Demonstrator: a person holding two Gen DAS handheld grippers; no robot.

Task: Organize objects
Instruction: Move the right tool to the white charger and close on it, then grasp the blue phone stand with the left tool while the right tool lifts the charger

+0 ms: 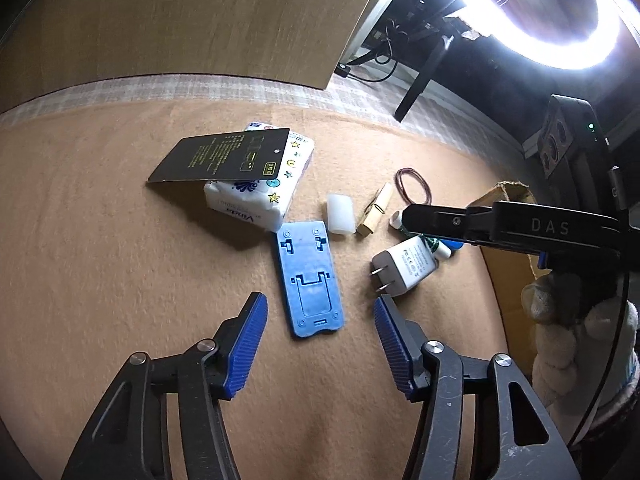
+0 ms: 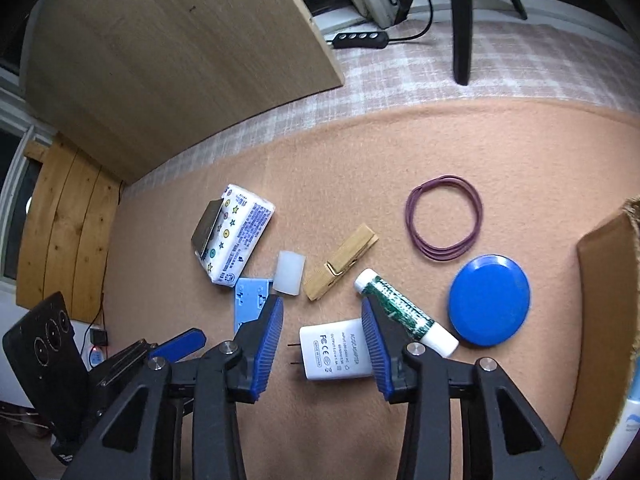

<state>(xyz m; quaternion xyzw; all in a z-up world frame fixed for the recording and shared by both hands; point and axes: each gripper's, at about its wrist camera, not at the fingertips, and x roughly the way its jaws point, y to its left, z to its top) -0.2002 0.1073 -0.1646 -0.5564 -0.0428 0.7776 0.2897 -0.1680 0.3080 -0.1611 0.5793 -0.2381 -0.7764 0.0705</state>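
The left gripper (image 1: 320,312) was held spread wide, low over the blue phone stand (image 1: 309,280), its jaws straddling the stand's near end without touching — judged a lineup for a pick. The right gripper (image 2: 322,320) was likewise spread, with the white charger (image 2: 338,350) lying flat between its blue pads (image 2: 269,346), prongs pointing toward the left pad; no contact could be confirmed. The charger looked to be the right side's next target.

The rest of the clutter was left loose nearby: a tissue pack (image 2: 236,236) with a dark card (image 1: 224,156) propped across it, a white cap (image 2: 290,274) just beside the stand's far end, a wooden clothespin (image 2: 340,262), a green-and-white tube (image 2: 404,312) partly hidden behind the right jaw, a purple rubber band (image 2: 444,218) and a blue round lid (image 2: 489,308). A cardboard box (image 2: 600,312) stood open at the right edge — probably the collecting place, which would explain why items sat clustered near it.

Everything rested on a tan felt mat (image 2: 520,140) laid over a checked cloth (image 2: 500,64). A wooden board (image 2: 160,60) was leaned at the back. A ring light (image 1: 540,12) glared in the left wrist view, with a tripod leg (image 2: 460,20), a cable switch (image 2: 362,40) and a window frame behind. The room was dim otherwise.
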